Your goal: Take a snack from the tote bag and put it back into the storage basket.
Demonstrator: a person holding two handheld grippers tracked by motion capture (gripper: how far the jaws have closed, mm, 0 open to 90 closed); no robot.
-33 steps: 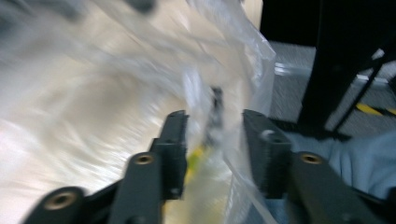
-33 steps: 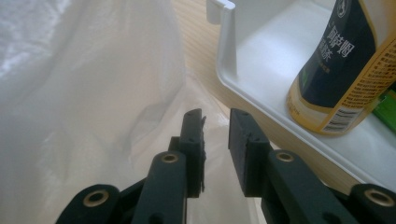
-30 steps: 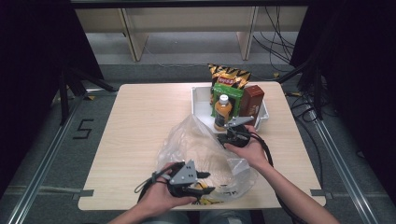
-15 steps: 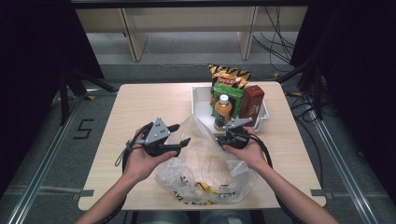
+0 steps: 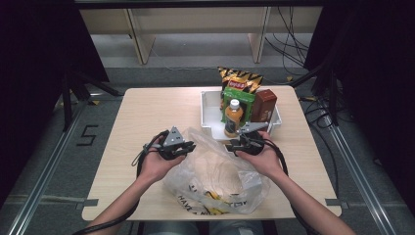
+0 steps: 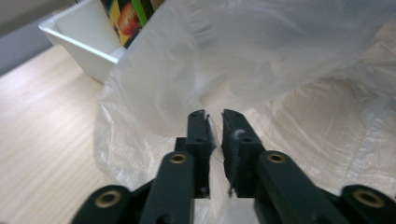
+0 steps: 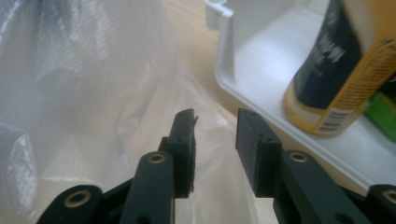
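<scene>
Bag-opening step, viewed from above. The clear plastic bag [image 5: 215, 186] lay on the desk [image 5: 147, 112] at about 6 o'clock of the desk's middle, its mouth turned toward the white bin [image 5: 208, 110] at 1 o'clock. Judged purpose: the mouth was being spread so goods from the bin could go in.

Left gripper [image 5: 185, 148] sat at the bag's 10 o'clock edge. In the left gripper view its fingers [image 6: 200, 135] had just been closing and stood narrow, with a thin fold of the bag film pinched in the slit between them. A grip at the rim, rather than the body, would let the hand lift one lip away from the other.

Right gripper [image 5: 242, 142] sat at the bag's 1 o'clock edge, just beside the bin's near wall. In the right gripper view its fingers [image 7: 184, 140] had just been opening and stood moderately apart; bag film lay under and behind them, but the pads did not press on it. Judged: this hand was regrasping for the opposite lip.

Bin contents, all upright, presumably for easy picking: tea bottle [image 5: 233, 117] at the near side, green box [image 5: 241, 100] behind it, brown carton [image 5: 264, 105] at its 3 o'clock, and a chip bag [image 5: 239, 78] leaning at the far rim.

Yellow print showed through the bag's lower part [image 5: 215, 196]; whether that was an item or printing I could not tell.
</scene>
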